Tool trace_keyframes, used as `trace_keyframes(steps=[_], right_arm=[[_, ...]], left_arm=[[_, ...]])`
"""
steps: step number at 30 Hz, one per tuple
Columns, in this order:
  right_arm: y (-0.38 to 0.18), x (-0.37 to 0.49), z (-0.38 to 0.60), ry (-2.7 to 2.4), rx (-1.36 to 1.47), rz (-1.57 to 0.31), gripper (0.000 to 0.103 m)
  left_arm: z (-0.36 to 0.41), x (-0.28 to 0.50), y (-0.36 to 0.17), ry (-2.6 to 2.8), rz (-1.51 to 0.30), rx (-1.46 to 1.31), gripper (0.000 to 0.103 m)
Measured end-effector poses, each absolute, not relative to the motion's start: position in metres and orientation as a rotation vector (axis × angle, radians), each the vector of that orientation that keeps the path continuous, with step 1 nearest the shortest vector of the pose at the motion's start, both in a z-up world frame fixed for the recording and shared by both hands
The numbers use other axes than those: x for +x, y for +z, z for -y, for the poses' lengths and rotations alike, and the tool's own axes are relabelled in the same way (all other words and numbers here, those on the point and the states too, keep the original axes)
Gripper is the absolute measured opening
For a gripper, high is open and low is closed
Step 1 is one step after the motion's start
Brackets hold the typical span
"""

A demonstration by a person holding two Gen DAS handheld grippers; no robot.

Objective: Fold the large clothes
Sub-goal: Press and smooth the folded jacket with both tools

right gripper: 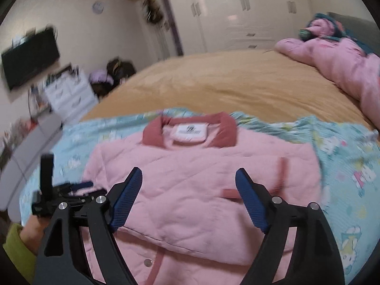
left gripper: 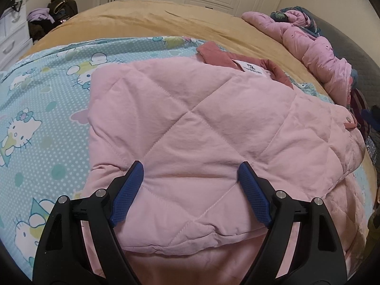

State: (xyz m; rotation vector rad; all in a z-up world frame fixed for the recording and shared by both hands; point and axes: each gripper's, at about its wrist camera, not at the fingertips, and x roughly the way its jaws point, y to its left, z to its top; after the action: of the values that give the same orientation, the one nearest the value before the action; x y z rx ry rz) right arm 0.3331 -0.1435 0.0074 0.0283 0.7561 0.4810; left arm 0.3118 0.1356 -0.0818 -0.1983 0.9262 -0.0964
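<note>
Pink quilted jacket (left gripper: pixel 190 123) lies partly folded on the cartoon-cat sheet (left gripper: pixel 42 99), which is spread over a tan blanket (left gripper: pixel 147 23) on the bed. Darker pink collar (right gripper: pixel 190 128) w/ white label (right gripper: pixel 190 130) sits at the far end. Left claw (left gripper: pixel 191 173) is over the jacket's near part, blue pads (left gripper: pixel 251 194) wide apart, nothing gripped. Right claw (right gripper: pixel 188 178) also spread wide above the jacket, not holding anything; right view is blurred. Left claw & the hand (right gripper: pixel 30 232) carrying it show at lower left there, green sleeve (right gripper: pixel 14 249). Another pink garment (left gripper: pixel 315 54) bunched at far right of bed.
</note>
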Motion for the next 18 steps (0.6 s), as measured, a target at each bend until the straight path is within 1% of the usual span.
trace_keyframes(steps=[4, 7, 13, 16, 18], right_arm=[[-0.009, 0.347, 0.123, 0.467, 0.005, -0.834, 0.080], [-0.028, 0.356, 0.119, 0.420, -0.012, -0.908, 0.080], [-0.062, 0.362, 0.116, 0.387, -0.048, -0.995, 0.080], [-0.071, 0.362, 0.111, 0.372, -0.064, -0.998, 0.083], [-0.075, 0.362, 0.106, 0.366, -0.082, -0.993, 0.087]], left_arm=[[-0.135, 0.311, -0.082, -0.096, -0.927, -0.196, 0.075], [-0.134, 0.311, -0.082, -0.098, -0.929, -0.190, 0.075], [-0.134, 0.311, -0.080, -0.099, -0.933, -0.183, 0.075], [-0.133, 0.311, -0.080, -0.098, -0.933, -0.177, 0.075], [-0.133, 0.311, -0.080, -0.098, -0.934, -0.178, 0.075]])
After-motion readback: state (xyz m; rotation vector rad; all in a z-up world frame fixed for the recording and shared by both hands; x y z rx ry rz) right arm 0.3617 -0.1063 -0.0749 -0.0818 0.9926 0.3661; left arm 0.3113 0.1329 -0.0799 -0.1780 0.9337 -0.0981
